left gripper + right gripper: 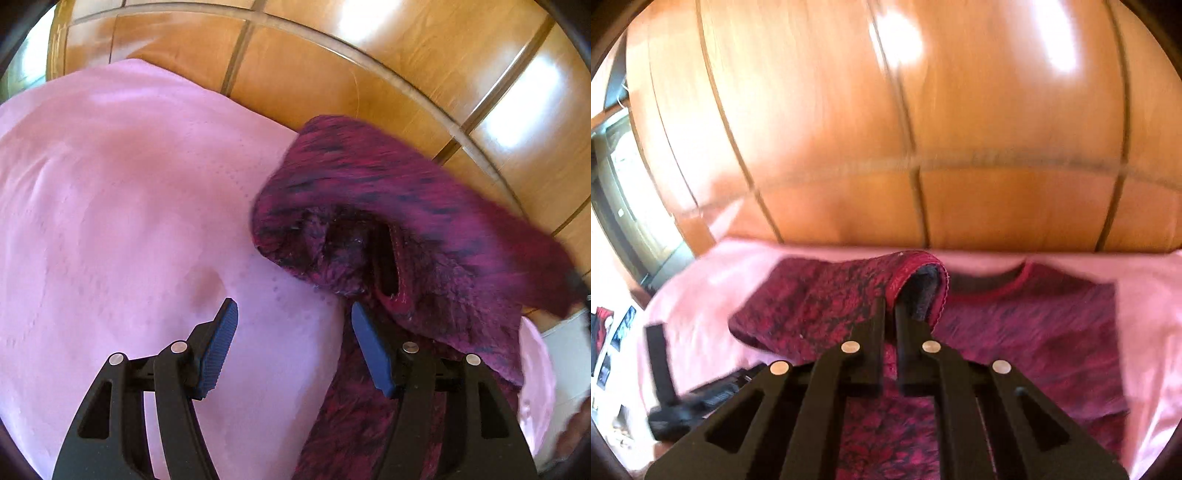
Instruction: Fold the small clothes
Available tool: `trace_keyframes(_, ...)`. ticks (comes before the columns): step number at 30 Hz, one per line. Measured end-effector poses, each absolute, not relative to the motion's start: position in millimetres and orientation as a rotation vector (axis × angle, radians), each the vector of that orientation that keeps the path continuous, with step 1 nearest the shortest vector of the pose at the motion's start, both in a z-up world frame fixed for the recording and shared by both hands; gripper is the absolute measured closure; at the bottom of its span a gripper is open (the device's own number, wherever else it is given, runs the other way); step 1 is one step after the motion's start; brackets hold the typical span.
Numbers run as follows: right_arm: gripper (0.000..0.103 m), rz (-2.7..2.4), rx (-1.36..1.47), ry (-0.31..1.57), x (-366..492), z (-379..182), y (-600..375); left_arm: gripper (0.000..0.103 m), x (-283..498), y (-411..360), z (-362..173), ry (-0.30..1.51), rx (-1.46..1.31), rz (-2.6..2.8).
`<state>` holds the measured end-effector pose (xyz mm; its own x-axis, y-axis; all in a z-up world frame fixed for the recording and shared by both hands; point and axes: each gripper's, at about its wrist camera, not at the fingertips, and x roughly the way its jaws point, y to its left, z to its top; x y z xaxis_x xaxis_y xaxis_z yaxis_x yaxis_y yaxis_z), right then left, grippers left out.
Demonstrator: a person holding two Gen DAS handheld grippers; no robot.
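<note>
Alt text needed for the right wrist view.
The right gripper, closed on the cuff of a magenta sweater, lifts its sleeve over the body. The sweater lies on a pink sheet, wooden wardrobe doors behind.

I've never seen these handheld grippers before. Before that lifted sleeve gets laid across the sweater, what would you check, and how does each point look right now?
1. Right gripper shut on the cuff of the magenta-and-black fuzzy knit sweater: ok.
2. Left gripper open and holding nothing: ok.
3. Left gripper out of the sleeve's way: not ok; its right finger is beside the lifted fabric.
4. Sweater body flat on the pink sheet: ok in the right wrist view.
5. Neckline visible and unfolded: ok.
6. Far sleeve's position: cannot tell.
</note>
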<state>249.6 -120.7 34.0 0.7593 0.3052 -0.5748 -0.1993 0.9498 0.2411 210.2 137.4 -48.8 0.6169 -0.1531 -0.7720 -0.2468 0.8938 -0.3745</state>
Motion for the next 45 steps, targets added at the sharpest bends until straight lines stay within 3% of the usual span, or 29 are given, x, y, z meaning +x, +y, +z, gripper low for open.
trace_keyframes(4, 0.099, 0.213, 0.17, 0.563, 240.3, 62.1, -155.4, 0.04, 224.5, 119.1, -58.0, 0.946, -0.428, 0.113)
trace_keyframes(9, 0.1, 0.088, 0.174, 0.555, 238.4, 56.2, -198.8, 0.04, 241.0, 110.7, -67.5, 0.961, -0.362, 0.177)
trace_keyframes(19, 0.1, -0.096, 0.275, 0.867, 262.1, -71.5, -270.4, 0.036, 235.1, 103.4, -79.9, 0.971, -0.3, 0.167)
trace_keyframes(23, 0.099, -0.09, 0.3, 0.873, 258.5, -85.9, -274.0, 0.046, 232.5, 106.4, -82.1, 0.98, -0.281, 0.171)
trace_keyframes(29, 0.099, -0.045, 0.318, 0.866, 251.6, -80.8, -279.7, 0.046, 213.2, 135.1, -67.3, 0.919, -0.478, 0.032)
trace_keyframes(34, 0.099, -0.03, 0.34, 0.855, 246.4, -84.6, -282.9, 0.04, 245.3, 154.4, -59.2, 0.929, -0.637, -0.103)
trace_keyframes(45, 0.098, -0.001, 0.324, 0.846, 240.3, -84.8, -286.6, 0.04, 320.4, 142.5, -77.6, 1.025, -0.759, -0.245)
